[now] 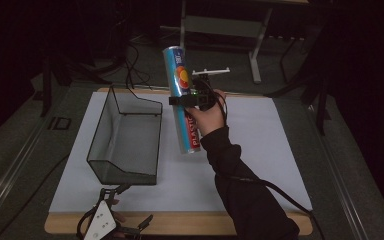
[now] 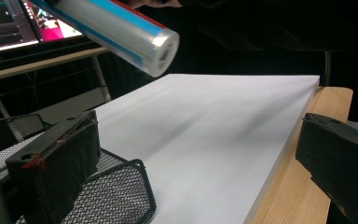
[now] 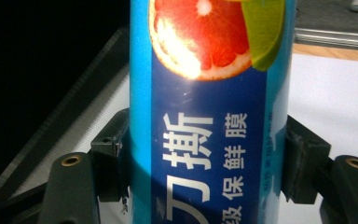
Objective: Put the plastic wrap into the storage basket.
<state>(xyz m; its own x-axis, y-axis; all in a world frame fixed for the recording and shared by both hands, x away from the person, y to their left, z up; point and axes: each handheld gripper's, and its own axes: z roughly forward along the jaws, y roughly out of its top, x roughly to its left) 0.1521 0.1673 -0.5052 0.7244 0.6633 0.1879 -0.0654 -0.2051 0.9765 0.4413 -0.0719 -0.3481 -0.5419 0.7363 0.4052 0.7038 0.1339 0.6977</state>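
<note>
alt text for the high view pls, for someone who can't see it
The right tool, held in a dark-sleeved hand, is shut on a tall blue roll of plastic wrap, raised nearly upright above a white board. An empty black mesh basket sits on the board's left side, and the left tool rests at the near table edge.

The roll of cling film (image 1: 182,100) was bright blue with a darker blue label panel, white lettering, and a picture of a red grapefruit slice and a green lime wedge; a red strip with white letters ran near its lower end. The wire basket (image 1: 125,137) was black mesh. The mat (image 1: 260,145) was plain white, over a light wood table (image 1: 180,223).
</note>
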